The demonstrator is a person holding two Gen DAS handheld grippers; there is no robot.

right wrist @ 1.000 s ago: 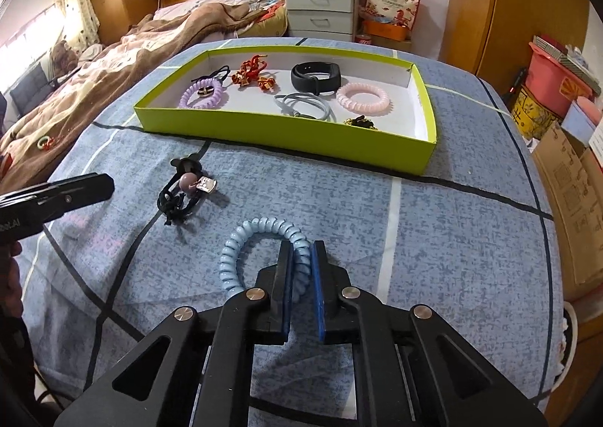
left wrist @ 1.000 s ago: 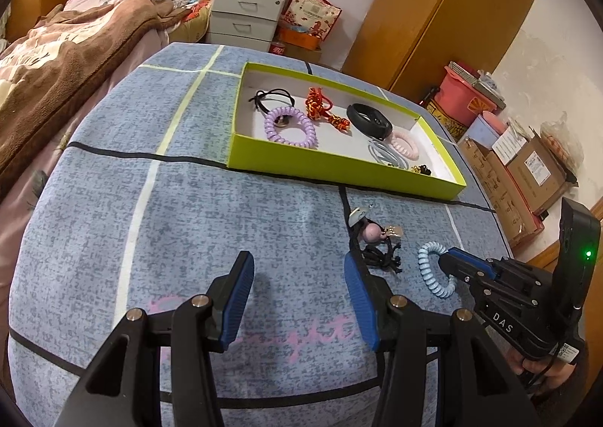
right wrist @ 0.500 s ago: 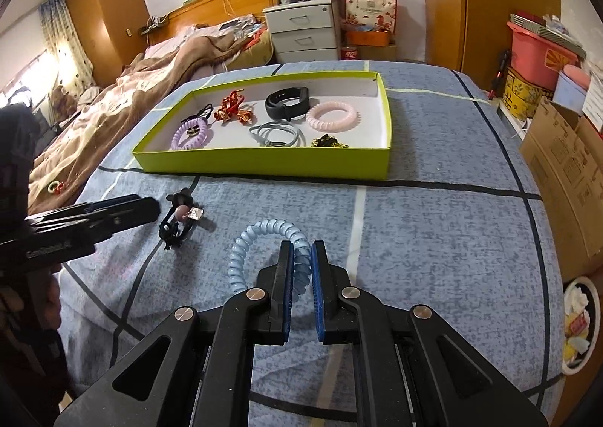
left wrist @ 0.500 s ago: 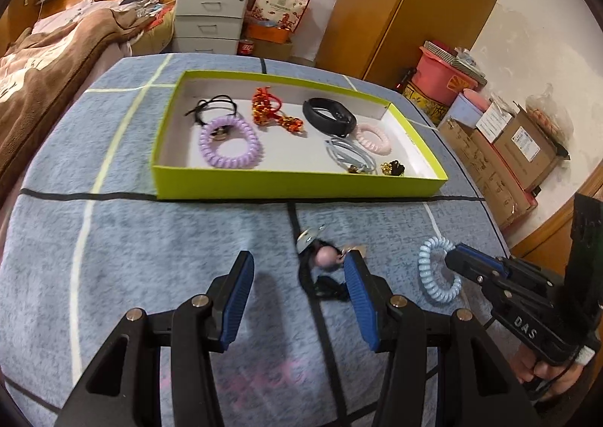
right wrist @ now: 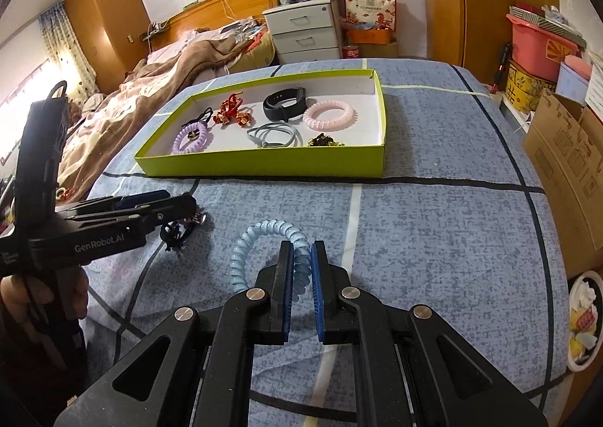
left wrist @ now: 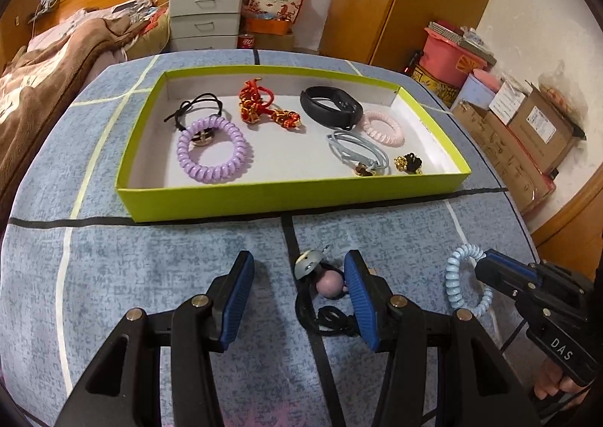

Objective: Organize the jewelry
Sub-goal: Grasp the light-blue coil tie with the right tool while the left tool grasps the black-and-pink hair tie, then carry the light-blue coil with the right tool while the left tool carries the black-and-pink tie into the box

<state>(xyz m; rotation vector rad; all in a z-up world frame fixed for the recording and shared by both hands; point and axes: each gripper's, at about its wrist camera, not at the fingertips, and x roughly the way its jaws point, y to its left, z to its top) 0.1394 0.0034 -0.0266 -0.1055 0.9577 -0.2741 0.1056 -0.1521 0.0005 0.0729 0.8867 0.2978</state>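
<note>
A green tray point(left wrist: 286, 197) on the blue cloth holds a purple coil tie point(left wrist: 213, 150), a red knot ornament point(left wrist: 264, 106), a black band point(left wrist: 331, 106), a pink coil tie point(left wrist: 382, 127) and other pieces. My left gripper point(left wrist: 297, 295) is open around a black hair tie with a pink bead point(left wrist: 327, 285); it lies by the right finger. My right gripper point(right wrist: 301, 276) is shut on a light blue coil tie point(right wrist: 260, 242), held just above the cloth. That tie point(left wrist: 465, 282) and the right gripper point(left wrist: 490, 268) show at the right in the left wrist view.
The tray point(right wrist: 264, 163) lies beyond both grippers. The left gripper point(right wrist: 169, 208) shows at the left in the right wrist view. A bed point(right wrist: 150, 88) is at the left, drawers point(left wrist: 205, 18) behind, cardboard boxes point(left wrist: 527, 133) to the right off the table edge.
My left gripper has moved right and forward so the black beaded hair tie now lies between its fingers. My right gripper stays shut on the blue coil tie.
</note>
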